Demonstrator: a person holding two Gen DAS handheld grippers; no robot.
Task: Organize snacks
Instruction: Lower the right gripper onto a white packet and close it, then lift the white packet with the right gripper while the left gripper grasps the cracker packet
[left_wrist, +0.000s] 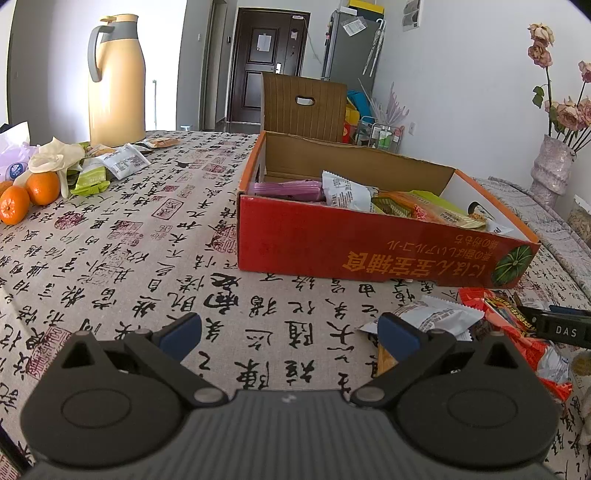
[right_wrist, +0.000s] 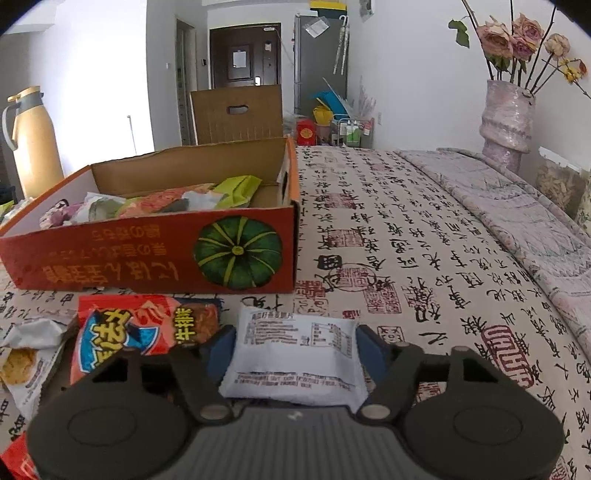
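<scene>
A white snack packet (right_wrist: 295, 350) printed with small black text lies flat on the tabletop (right_wrist: 424, 240), near its front edge and just in front of the red cardboard box (right_wrist: 147, 254) of snacks. The right claw (right_wrist: 295, 349) stands about half open, its blue pads at the packet's two sides; whether they press it I cannot tell. The left claw (left_wrist: 290, 332) gapes wide over bare cloth, holding nothing.

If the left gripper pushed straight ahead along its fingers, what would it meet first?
Probably bare tablecloth: the left gripper is open, empty and angled downward. Beyond that lies the red box, though depth is hard to judge.
</scene>
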